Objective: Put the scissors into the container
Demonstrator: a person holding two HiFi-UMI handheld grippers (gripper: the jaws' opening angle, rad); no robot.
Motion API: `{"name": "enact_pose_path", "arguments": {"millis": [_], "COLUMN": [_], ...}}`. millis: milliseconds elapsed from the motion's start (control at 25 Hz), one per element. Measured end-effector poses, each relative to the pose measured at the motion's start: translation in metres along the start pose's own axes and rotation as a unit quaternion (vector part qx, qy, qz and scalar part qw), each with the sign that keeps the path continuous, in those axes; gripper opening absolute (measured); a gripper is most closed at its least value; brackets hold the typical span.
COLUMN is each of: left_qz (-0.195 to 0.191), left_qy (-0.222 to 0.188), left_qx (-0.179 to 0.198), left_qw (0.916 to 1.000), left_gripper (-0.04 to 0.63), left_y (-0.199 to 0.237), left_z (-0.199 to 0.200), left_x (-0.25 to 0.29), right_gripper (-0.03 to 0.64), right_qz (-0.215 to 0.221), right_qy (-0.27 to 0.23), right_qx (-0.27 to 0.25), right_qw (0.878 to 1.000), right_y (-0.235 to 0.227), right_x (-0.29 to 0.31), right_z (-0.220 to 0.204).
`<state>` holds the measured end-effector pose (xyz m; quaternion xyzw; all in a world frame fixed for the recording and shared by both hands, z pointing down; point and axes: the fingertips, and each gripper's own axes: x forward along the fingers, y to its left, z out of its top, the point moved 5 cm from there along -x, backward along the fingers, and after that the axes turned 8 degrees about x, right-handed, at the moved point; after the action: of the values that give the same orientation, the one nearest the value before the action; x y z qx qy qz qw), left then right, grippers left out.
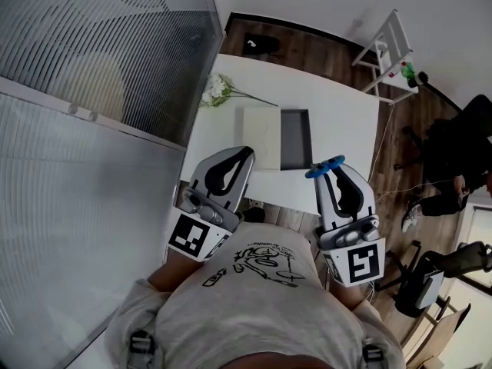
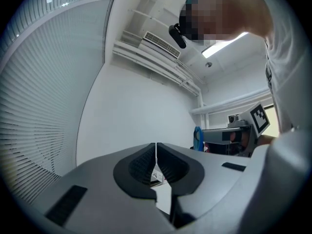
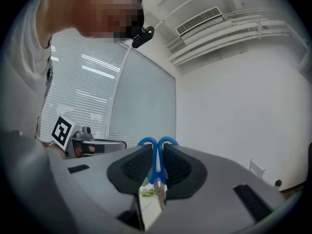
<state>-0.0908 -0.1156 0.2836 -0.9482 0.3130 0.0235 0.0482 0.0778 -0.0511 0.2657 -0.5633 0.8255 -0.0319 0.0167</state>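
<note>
Right gripper view: right hand-held gripper point(image 3: 157, 152) is clamping blue-handled metal scissors point(image 3: 157, 172).
It is holding them aloft near the dark-floored rectangular container point(image 1: 295, 138) on the white counter point(image 1: 330, 102); left hand-held gripper point(image 2: 156, 152) is pressing its jaws together, empty.

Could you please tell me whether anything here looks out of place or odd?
Only small things: the right gripper holds the scissors handles-outward, blades pointing back along its jaws, and a flower sprig lies flat at the edge of the table.
</note>
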Motion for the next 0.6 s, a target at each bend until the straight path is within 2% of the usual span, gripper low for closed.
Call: {"name": "enact_pose_path", "arguments": {"millis": [280,600], "left_qz": [-0.01,-0.014], "left_qy": [0.002,0.002], "left_qx": [0.001,-0.001], "left_qw": [1.0,0.9999], "left_gripper": [0.025,0.025], "left_y": [0.021,0.014], "left_z": [-0.006,-0.005], "left_x": [0.012,0.03], "right_gripper": [0.078,0.077], "right_qz": [-0.009,-0.014], "right_qy": [0.003,0.004], "right_qx": [-0.001,0.001], "right_qw": [1.0,1.0], "right_y": [-0.002,-0.019], "right_x": [0.022,0.021], "right_z": [-0.001,0.002]}}
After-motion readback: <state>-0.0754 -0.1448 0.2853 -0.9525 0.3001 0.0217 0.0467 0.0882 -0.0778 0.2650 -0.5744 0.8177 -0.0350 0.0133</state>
